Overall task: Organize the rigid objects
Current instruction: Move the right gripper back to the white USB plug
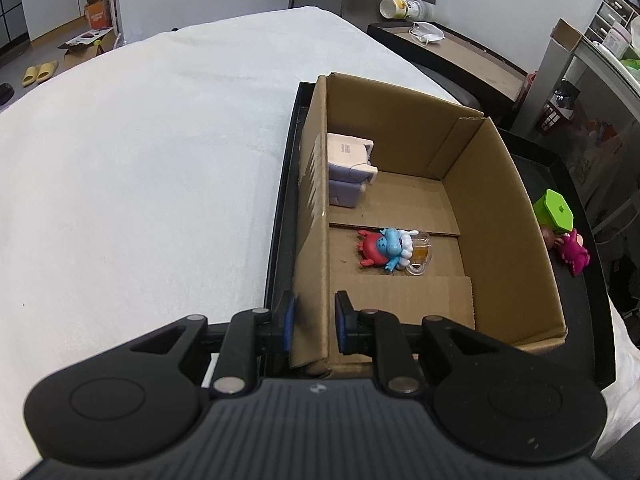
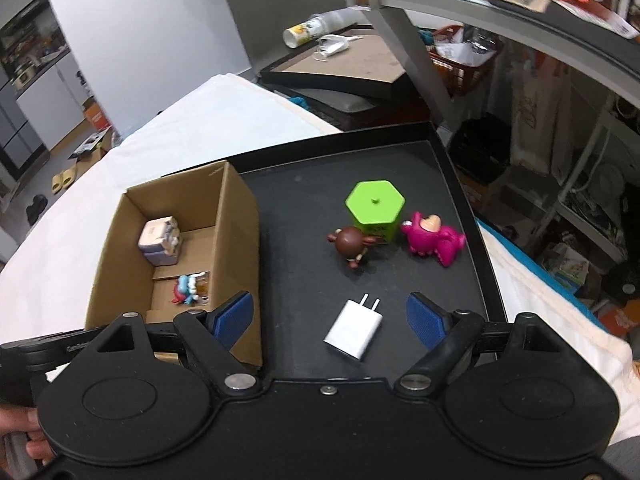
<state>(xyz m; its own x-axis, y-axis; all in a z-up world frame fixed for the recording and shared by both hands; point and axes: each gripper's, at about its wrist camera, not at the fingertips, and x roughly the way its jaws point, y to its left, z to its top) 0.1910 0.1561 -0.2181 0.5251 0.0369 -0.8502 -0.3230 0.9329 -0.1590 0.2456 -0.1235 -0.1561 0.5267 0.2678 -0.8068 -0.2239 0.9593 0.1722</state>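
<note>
1. Our right gripper [image 2: 330, 316] hangs open, its pads either side of the white charger [image 2: 354, 334], which lies flat on the black tray [image 2: 460, 208], not yet touched
2. Our left gripper [image 1: 312, 322] is pinched on the near-left wall of the box [image 1: 500, 216], steadying it
3. Beyond the charger stand a green tin [image 2: 376, 204], a brown figure [image 2: 350, 244] and a pink toy [image 2: 434, 240]
4. We judge the step as picking the charger; next we must lower, close across its sides, then carry it left into the box
</note>
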